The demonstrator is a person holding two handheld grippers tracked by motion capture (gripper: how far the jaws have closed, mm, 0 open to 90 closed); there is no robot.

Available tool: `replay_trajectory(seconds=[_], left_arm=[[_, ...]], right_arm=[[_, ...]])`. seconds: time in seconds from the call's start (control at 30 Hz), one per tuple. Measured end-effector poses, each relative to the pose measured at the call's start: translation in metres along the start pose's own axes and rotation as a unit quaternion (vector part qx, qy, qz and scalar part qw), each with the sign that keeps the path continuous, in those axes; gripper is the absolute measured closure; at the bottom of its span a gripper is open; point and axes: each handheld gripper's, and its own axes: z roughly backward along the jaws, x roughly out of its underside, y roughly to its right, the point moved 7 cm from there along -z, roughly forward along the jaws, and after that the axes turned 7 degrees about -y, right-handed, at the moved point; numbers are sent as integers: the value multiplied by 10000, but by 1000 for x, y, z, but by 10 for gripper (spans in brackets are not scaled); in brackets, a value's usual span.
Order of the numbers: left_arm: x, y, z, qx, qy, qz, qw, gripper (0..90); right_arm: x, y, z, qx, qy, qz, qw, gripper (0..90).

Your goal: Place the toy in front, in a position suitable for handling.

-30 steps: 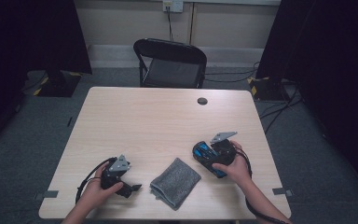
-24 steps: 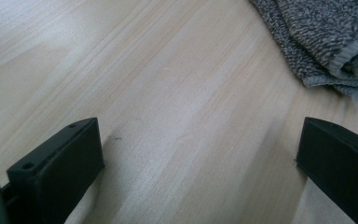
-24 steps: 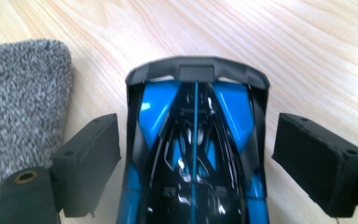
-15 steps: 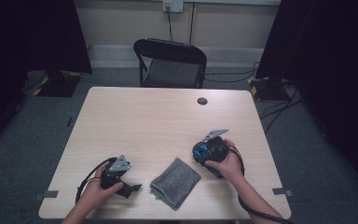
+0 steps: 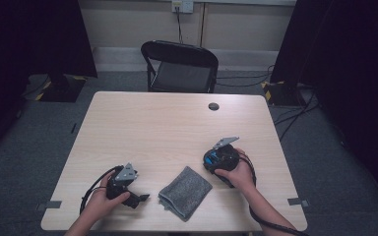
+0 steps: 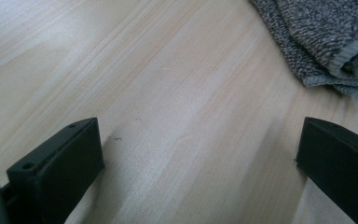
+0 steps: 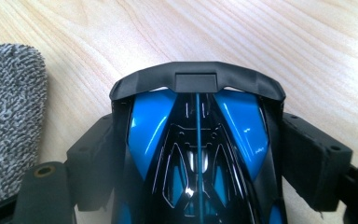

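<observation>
In the high view, the person's right hand [image 5: 238,173] sits in the lower right of the frame, with the forearm coming up from the bottom edge and leaning toward the middle of the table [image 5: 177,123]. This hand holds the right gripper [image 5: 220,158], which has a grey plate on top. In the right gripper view, a shiny blue and black toy car [image 7: 196,154] sits between the two black jaws, in the lower middle of the frame. The jaws have just been closing in, and now they sit snug against both sides of the car. The car's black end points to the top of that frame. The left hand [image 5: 109,196] is in the lower left of the high view, resting low on the table and holding the left gripper [image 5: 140,199], which points toward the right of the frame. In the left gripper view its jaws stand wide apart with only bare wood between them. A folded grey cloth [image 5: 186,191] lies flat at the bottom middle of the high view, between the two grippers, near both but touching neither.
</observation>
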Motion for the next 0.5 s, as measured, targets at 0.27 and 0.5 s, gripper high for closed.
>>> replay_trajectory(seconds=[0.27,0.5], left_arm=[[0,0,0,0,-1,-1,10000,0],[0,0,0,1,-2,-2,10000,0]], right_arm=[[0,-1,1,-39,-16,56,10000,246],[0,-2,1,32,23,-53,10000,255]])
